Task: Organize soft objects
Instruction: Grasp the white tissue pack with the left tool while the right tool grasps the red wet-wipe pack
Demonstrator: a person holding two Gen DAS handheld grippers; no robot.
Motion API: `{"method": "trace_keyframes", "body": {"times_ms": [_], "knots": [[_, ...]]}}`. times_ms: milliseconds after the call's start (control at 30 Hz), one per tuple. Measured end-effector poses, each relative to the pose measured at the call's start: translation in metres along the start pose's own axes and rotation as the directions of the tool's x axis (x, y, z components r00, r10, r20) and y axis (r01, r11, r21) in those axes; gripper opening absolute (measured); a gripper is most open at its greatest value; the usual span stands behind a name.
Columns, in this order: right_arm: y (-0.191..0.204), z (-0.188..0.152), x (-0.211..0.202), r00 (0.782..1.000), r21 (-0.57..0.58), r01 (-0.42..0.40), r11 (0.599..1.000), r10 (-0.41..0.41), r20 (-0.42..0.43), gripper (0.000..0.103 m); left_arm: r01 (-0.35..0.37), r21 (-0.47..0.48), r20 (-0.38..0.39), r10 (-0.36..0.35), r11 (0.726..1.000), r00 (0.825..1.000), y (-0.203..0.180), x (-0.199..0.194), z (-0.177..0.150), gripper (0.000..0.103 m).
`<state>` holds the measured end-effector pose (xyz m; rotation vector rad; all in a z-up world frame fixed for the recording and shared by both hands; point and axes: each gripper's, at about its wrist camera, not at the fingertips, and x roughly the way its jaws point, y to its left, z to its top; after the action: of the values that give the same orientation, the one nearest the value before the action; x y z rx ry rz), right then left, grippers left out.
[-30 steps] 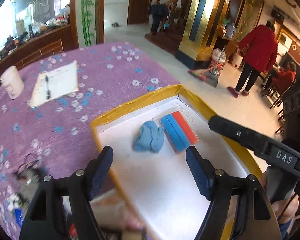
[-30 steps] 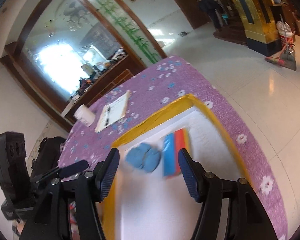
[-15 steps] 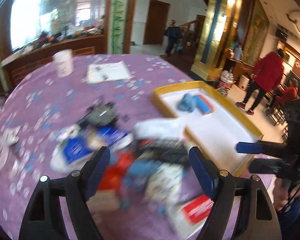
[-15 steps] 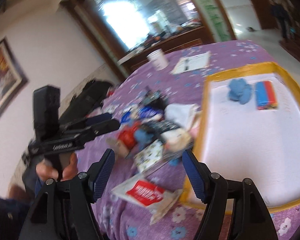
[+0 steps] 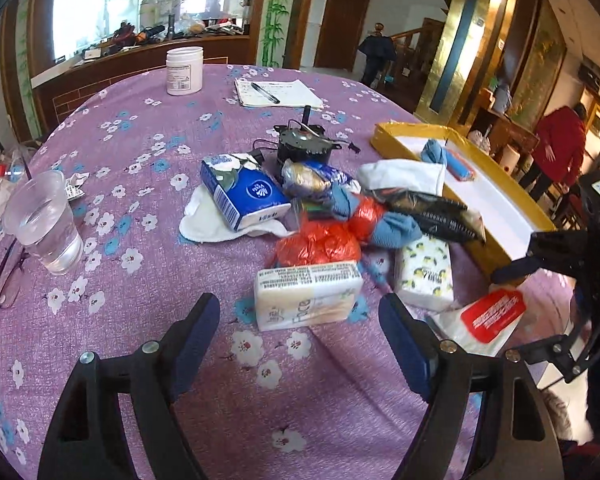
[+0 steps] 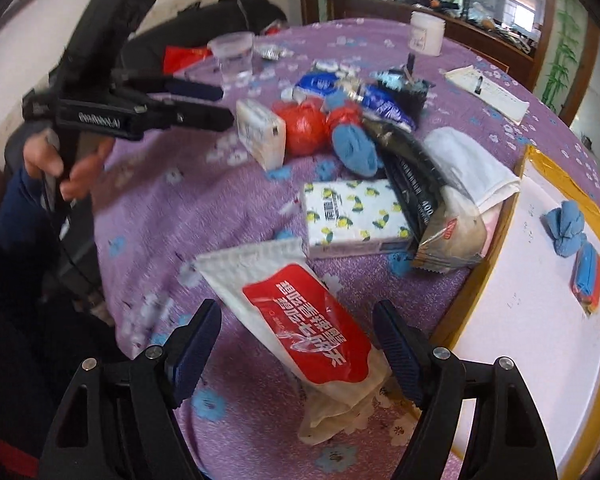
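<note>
The soft objects sit in a mixed pile [image 5: 352, 216] on the purple-clothed surface [image 5: 140, 160], just beside the yellow-rimmed tray [image 5: 496, 252]. A blue cloth ball [image 6: 566, 228] and a blue-and-red packet [image 6: 588, 276] already lie inside the tray, at its far end.

Risks from here:
- The pile mixes soft items with a hard black device [image 5: 304, 146] and its cable. If I close on the wrong layer, I may drag the device or its cable along.
- A blue sock [image 5: 396, 228] lies tangled against the red plastic bag [image 5: 320, 240]. Pulling one may carry the other with it.
- A plastic cup of water [image 5: 44, 220] stands on the surface well apart from the pile, on the left tool's side. A wide sweep from that side may tip it.
- The red-and-white pouch [image 6: 308, 320] is flat and slick. A shallow pinch may slip off it.

Tool state:
- Left tool [image 5: 300, 332]: spread wide and empty. A cream tissue pack [image 5: 308, 294] lies just ahead of its tips, untouched.
- Right tool [image 6: 296, 336]: its jaws are opening, with nothing pinched. The red-and-white pouch lies on the surface between the fingers; I judge the pads are clear of it.
</note>
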<state>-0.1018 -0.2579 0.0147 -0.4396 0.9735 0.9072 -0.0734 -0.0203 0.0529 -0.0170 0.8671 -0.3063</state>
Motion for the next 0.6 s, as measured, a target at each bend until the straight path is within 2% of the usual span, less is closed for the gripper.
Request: {"method": "trace_keyframes", "body": {"times_ms": [100,133,167,267,367,500,600], "knots": [[0.0,0.003,0.014,1.0,0.006,0.015,1.0,-0.015,-0.012,0.077,-0.002,0.014,-0.007,0.002,1.0,1.0,0.001,0.004,0.0,0.084],[0.002,0.002,0.017,1.0,0.005,0.023,1.0,-0.023,-0.018,0.062,0.0,0.016,-0.013,0.0,1.0,1.0,0.002,0.006,0.001,0.085],[0.006,0.0,0.023,0.999,0.011,0.029,1.0,-0.029,-0.034,0.056,0.0,0.019,-0.018,0.0,1.0,1.0,0.003,0.008,0.002,0.085],[0.017,-0.002,0.021,0.999,0.046,0.037,0.998,-0.037,0.001,0.046,-0.005,0.025,-0.026,0.006,1.0,1.0,0.006,0.016,0.005,0.085],[0.027,-0.006,0.009,0.998,0.095,0.014,0.995,-0.019,0.058,0.044,-0.005,0.007,-0.016,0.005,1.0,1.0,0.01,0.024,0.009,0.085],[0.021,-0.004,-0.004,0.993,0.172,0.001,0.985,-0.021,0.117,0.044,0.048,-0.026,-0.026,-0.049,0.999,0.998,0.01,0.034,0.011,0.083],[0.011,-0.006,-0.011,0.988,0.223,-0.019,0.975,-0.016,0.153,0.044,0.081,0.037,-0.069,-0.078,0.996,0.995,-0.008,0.033,0.004,0.079]]}}
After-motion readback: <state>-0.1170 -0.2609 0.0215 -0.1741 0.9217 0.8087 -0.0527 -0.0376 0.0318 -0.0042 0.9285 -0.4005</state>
